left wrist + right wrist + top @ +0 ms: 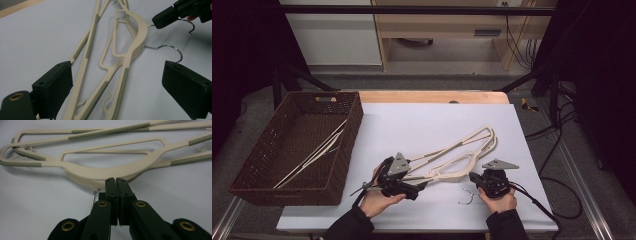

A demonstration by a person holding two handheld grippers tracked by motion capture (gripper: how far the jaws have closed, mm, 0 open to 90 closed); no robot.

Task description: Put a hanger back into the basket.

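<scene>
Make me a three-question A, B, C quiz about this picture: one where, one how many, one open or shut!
1. Where is the basket? A left of the white sheet B right of it C under it
2. How many hangers lie on the sheet? A one B two C five
3. The left gripper's jaws are A open B shut C missing
A: it stands at the sheet's left edge. B: two beige hangers overlap there. A: its jaws stand wide apart.
</scene>
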